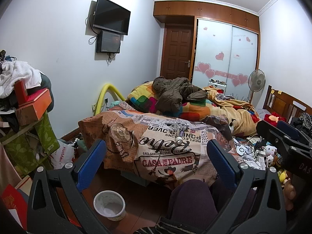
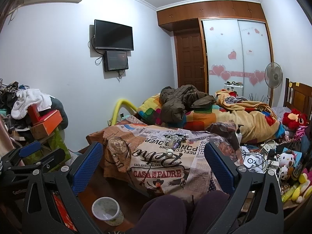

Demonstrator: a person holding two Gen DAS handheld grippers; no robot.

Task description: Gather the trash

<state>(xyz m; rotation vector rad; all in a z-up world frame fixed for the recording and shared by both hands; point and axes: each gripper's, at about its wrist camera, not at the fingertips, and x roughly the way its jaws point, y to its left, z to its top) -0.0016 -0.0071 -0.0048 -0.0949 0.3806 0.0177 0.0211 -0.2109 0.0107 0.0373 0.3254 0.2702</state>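
A white plastic bin (image 1: 109,205) stands on the wood floor below the bed's foot; it also shows in the right wrist view (image 2: 107,210). Small loose items (image 1: 178,131) lie on the printed bedcover (image 1: 165,161), among them a white cap (image 2: 169,152) and tangled white cords (image 2: 172,139). My left gripper (image 1: 156,159) is open and empty, held above the floor in front of the bed. My right gripper (image 2: 154,159) is open and empty beside it; its side shows in the left wrist view (image 1: 284,142).
A pile of boxes and clothes (image 1: 29,101) stands at left. Quilts and a brown jacket (image 1: 173,93) cover the bed. Chargers, cables and plush toys (image 2: 273,159) crowd the right side. A fan (image 1: 256,81) stands by the wardrobe. The person's knees (image 2: 187,210) are below.
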